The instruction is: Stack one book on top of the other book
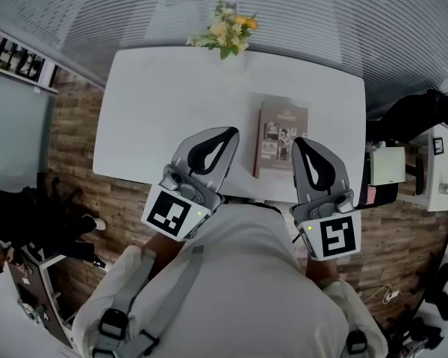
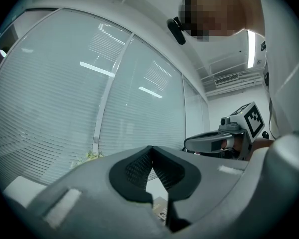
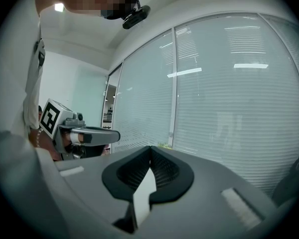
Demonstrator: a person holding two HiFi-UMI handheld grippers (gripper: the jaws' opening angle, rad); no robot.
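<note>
Both clenched and empty, the left hand-held gripper [image 1: 232, 132] and right hand-held gripper [image 1: 298, 142] may shove the book [image 1: 276, 136], lying at 4 o'clock on the tabletop [image 1: 157, 103] near its edge, instead of grasping it.

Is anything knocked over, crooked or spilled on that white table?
Nothing stands out. The book lies flat on the white table, the flowers stand upright at its far edge, and nothing is spilled. The left claw and right claw are shut and empty.
</note>
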